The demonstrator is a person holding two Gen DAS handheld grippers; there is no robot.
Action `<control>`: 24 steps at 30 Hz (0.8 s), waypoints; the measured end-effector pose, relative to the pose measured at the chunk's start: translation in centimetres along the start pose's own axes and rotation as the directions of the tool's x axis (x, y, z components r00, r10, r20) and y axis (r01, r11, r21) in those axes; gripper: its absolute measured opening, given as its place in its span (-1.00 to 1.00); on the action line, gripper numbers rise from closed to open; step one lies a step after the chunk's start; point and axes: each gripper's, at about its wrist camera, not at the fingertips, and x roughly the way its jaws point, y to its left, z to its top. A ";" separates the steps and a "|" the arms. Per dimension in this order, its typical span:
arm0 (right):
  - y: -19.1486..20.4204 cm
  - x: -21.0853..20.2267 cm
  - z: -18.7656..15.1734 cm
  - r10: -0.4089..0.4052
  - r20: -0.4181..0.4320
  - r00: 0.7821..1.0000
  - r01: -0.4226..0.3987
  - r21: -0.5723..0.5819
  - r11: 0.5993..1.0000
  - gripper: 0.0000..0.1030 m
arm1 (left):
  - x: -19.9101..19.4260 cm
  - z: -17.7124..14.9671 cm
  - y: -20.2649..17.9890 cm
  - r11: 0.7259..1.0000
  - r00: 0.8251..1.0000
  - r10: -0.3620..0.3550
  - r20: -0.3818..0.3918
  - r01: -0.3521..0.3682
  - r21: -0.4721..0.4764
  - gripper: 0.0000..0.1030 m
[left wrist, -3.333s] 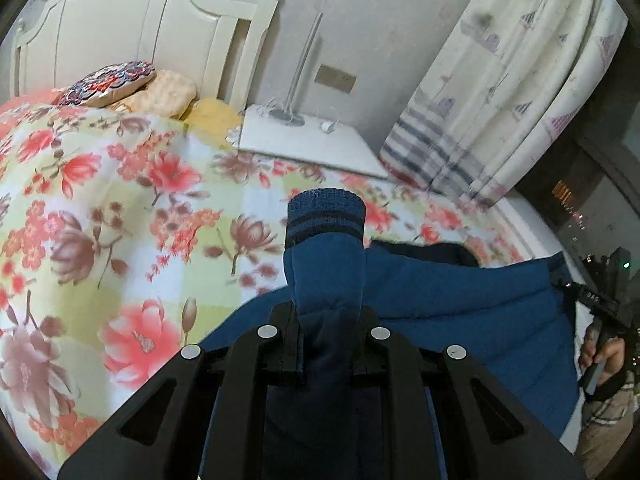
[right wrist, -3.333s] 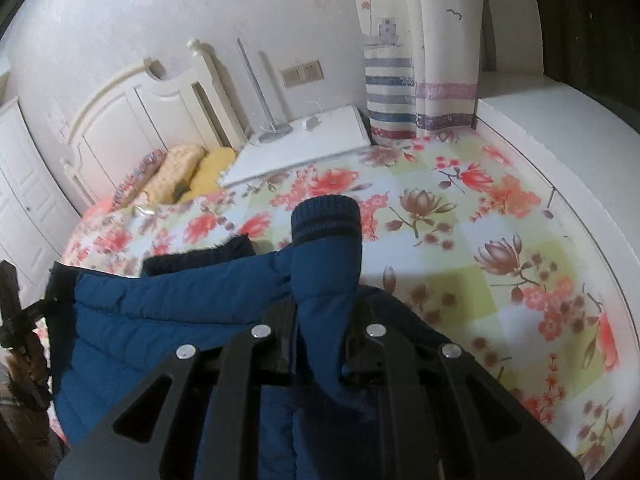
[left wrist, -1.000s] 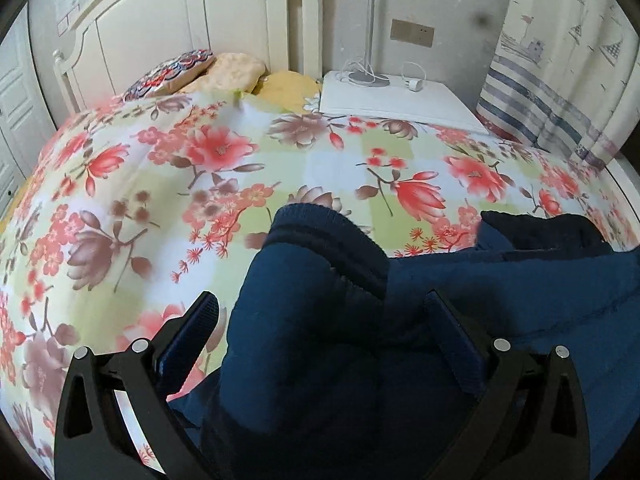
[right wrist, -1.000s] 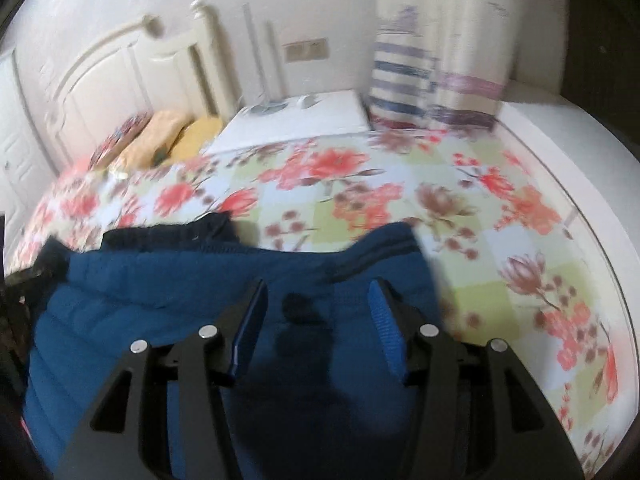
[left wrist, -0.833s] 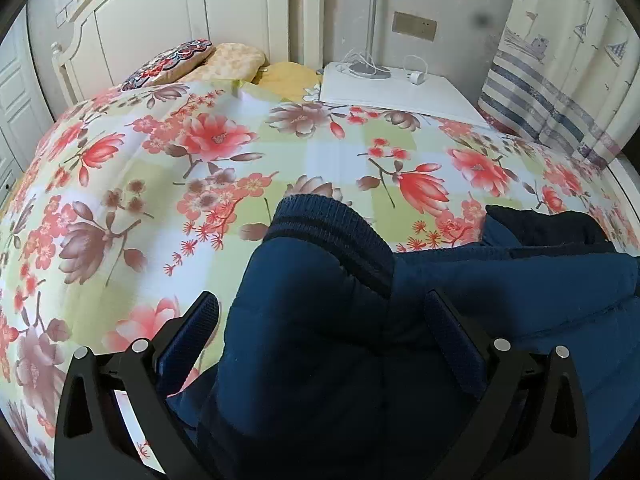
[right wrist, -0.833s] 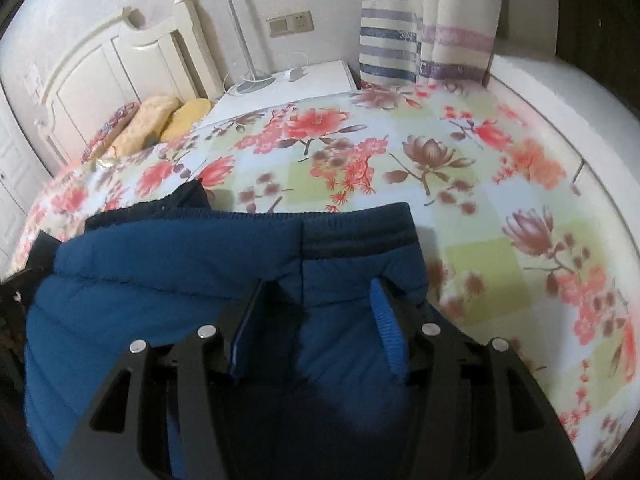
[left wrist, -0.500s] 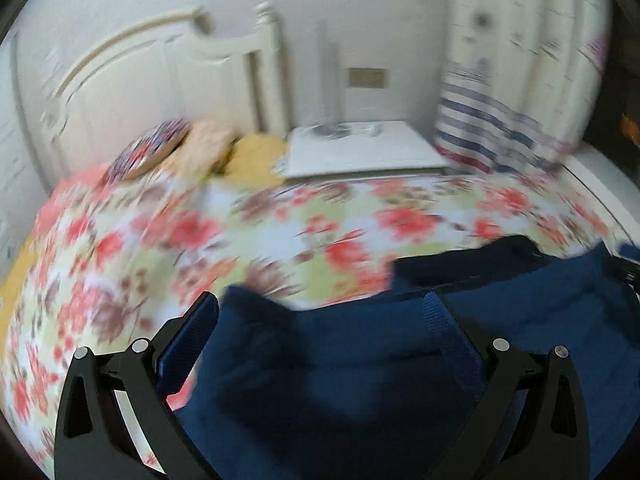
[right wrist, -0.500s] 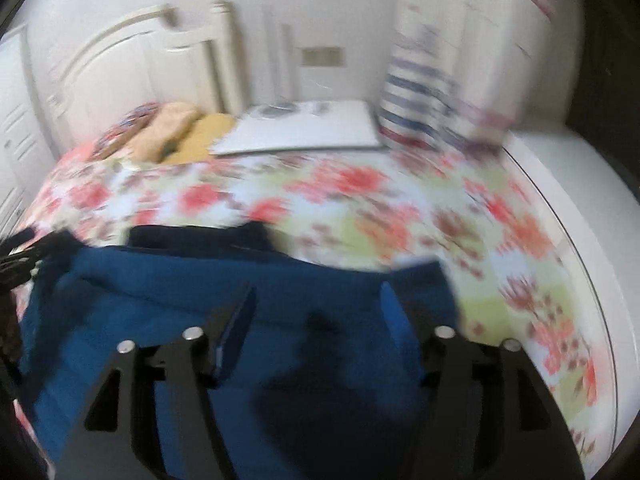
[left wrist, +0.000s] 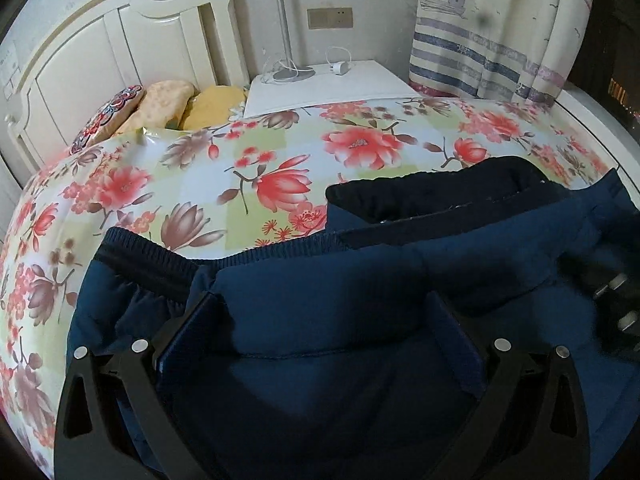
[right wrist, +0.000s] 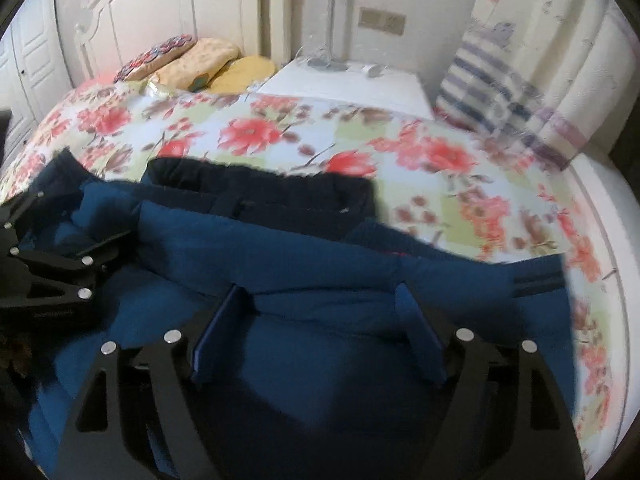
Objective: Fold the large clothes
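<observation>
Dim indoor light, fisheye warp, motion blur

A bed is covered by a floral sheet [left wrist: 280, 168] of red blossoms. Three cushions [left wrist: 168, 100] are stacked against the cream wooden headboard [left wrist: 112, 48]. A white nightstand [left wrist: 328, 88] is set beside a striped curtain [left wrist: 488, 40].

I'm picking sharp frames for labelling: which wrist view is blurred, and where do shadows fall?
Left wrist view: sharp, fisheye-bent at the rim; a dark shadow lies on the blue jacket between the open left gripper fingers. Right wrist view: motion-smeared, worst on the curtain and floral bedspread.
</observation>
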 end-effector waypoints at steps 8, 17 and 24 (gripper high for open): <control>-11.8 1.3 -2.9 -0.041 -0.057 0.998 0.056 0.301 0.952 0.58 | 0.1 0.1 -0.1 1.000 1.000 -0.004 0.003 0.004 0.001 0.91; -10.3 -1.6 -2.8 -0.140 0.045 0.989 0.122 0.278 0.953 0.58 | 0.2 0.1 0.0 1.000 1.000 -0.004 0.002 0.004 0.003 0.91; -3.6 1.1 -2.5 -0.046 -0.068 0.997 0.049 0.032 0.998 0.74 | 0.2 0.2 0.1 1.000 1.000 -0.009 0.002 0.009 -0.003 0.91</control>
